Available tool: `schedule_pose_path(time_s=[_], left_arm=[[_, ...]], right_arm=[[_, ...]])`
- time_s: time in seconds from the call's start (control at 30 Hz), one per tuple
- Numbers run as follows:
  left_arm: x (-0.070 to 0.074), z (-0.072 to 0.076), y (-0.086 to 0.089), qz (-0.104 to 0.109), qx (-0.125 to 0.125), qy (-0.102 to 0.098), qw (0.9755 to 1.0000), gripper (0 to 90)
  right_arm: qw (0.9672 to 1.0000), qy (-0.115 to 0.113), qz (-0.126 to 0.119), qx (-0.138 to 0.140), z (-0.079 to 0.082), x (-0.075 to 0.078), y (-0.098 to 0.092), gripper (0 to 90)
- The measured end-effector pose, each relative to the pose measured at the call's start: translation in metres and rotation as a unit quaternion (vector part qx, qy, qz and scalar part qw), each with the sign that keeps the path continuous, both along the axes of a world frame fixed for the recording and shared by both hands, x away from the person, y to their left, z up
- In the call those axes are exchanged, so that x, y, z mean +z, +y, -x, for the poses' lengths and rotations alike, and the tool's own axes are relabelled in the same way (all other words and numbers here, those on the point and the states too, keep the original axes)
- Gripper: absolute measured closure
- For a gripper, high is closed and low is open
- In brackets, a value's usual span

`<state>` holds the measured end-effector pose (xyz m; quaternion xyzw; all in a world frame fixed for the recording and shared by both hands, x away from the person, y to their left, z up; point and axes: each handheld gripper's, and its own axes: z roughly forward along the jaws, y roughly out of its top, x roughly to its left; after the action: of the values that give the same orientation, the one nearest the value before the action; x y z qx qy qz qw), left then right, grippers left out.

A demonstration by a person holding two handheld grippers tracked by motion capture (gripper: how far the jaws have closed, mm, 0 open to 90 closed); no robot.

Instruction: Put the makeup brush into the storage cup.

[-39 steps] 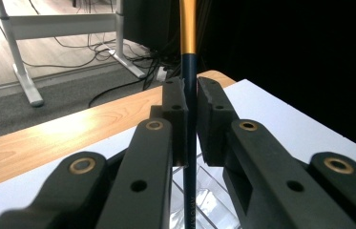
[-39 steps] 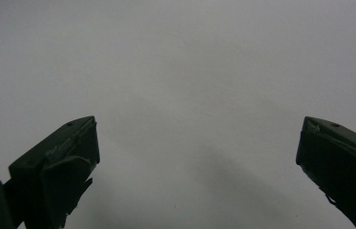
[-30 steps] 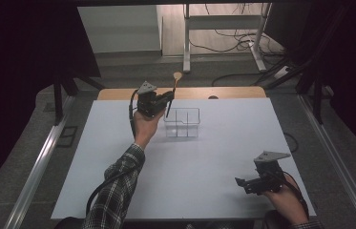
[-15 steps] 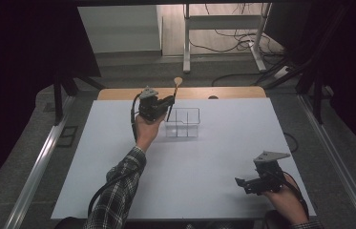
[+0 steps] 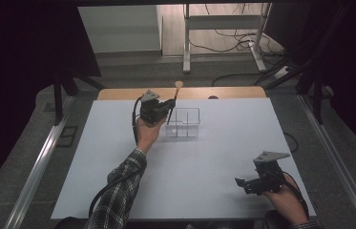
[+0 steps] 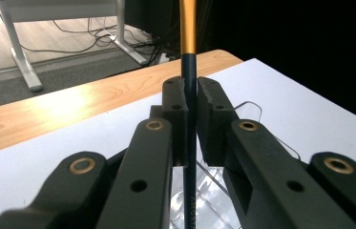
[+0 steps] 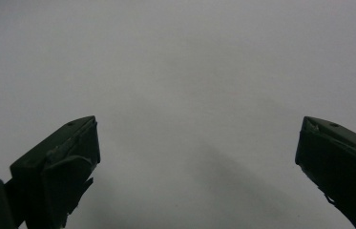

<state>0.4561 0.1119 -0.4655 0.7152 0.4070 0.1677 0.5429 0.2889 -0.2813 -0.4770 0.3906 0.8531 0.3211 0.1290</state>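
On the left side of the white surface (image 5: 118,181), I hold my left gripper (image 5: 169,108) up near the far edge. Its jaws are pressed tight on a thin stick (image 6: 189,95), maybe a small brush or spoon. I cannot tell which. It is dark at the bottom, gold higher up, with a little round tip at the top. It stands almost straight up, leaning just a bit. Its low end points down into a clear plastic box (image 5: 185,125) with little rooms inside. That box sits just beside my left gripper, on its right, near the far middle of the surface. Past it runs a strip of bare wood (image 5: 233,92). Far over on the right, close to me, my right gripper (image 5: 242,183) sits low over the surface. Its jaws are spread wide, holding nothing, with just white surface between them.
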Motion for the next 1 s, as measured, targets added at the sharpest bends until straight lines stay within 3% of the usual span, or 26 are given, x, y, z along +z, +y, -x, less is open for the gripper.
schedule_pose_path(time_s=[1.0], left_arm=[[-0.02, 0.006, -0.002, -0.027, 0.0, 0.011, 0.9996, 82.4]], right_arm=[[1.0, 0.003, 0.003, 0.003, -0.001, -0.001, 0.001, 1.5]])
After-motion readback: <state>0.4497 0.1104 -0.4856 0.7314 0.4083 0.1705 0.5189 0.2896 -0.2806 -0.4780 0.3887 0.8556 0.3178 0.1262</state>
